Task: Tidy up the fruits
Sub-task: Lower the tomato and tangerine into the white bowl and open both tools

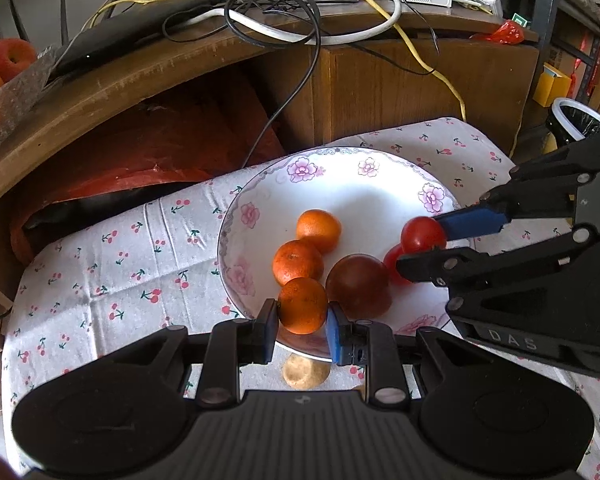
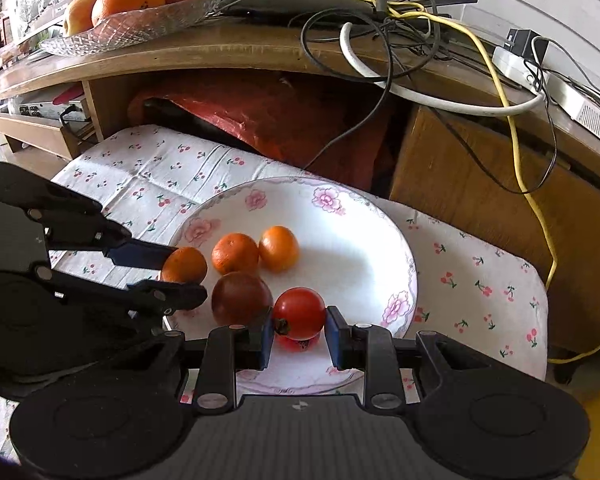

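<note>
Round orange mandarin pinched in left claw, red tomato, stem leftward, in right claw, over white floral-rimmed plate.

Tangled cables on wooden desk

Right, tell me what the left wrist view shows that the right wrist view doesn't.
Left wrist only: a brownish round fruit on the cloth below the plate's near rim, and a white-rimmed bin.
Right wrist only: a glass dish of oranges and apples on the shelf.
Both: the flowered plate, the left gripper holding a tangerine, the right gripper holding a red tomato.
</note>
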{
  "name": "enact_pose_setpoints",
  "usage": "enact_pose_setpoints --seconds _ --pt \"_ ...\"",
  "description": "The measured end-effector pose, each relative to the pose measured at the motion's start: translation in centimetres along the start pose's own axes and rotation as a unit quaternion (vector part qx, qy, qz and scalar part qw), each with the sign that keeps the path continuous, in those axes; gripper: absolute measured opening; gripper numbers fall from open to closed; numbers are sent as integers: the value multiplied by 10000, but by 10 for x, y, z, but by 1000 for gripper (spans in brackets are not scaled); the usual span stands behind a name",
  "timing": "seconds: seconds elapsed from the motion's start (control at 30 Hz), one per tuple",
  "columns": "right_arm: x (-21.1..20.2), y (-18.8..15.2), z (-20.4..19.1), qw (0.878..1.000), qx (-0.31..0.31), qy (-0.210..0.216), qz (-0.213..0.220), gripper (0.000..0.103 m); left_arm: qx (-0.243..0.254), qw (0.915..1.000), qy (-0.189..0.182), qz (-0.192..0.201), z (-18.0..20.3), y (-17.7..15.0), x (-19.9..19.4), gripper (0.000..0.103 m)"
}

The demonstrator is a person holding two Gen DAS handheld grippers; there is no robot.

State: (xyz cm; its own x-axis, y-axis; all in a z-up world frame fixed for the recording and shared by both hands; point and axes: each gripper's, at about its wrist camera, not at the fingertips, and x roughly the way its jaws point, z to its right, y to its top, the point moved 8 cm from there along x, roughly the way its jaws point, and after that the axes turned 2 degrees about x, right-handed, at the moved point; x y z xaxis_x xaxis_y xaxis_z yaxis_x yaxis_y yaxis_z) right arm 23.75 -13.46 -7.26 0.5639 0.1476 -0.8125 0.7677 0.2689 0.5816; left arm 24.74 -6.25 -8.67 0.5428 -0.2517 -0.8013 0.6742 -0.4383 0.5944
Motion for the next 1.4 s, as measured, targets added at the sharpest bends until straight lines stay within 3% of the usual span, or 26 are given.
enact_pose_setpoints --seconds 0.5,1.4 --pt "15 10 2 10000 -53 -74 22 23 -50 10000 66 36 -6 4 9 34" --pt "1 16 11 9993 203 -184 273 23 -128 9994 180 261 -11 10 -2 38"
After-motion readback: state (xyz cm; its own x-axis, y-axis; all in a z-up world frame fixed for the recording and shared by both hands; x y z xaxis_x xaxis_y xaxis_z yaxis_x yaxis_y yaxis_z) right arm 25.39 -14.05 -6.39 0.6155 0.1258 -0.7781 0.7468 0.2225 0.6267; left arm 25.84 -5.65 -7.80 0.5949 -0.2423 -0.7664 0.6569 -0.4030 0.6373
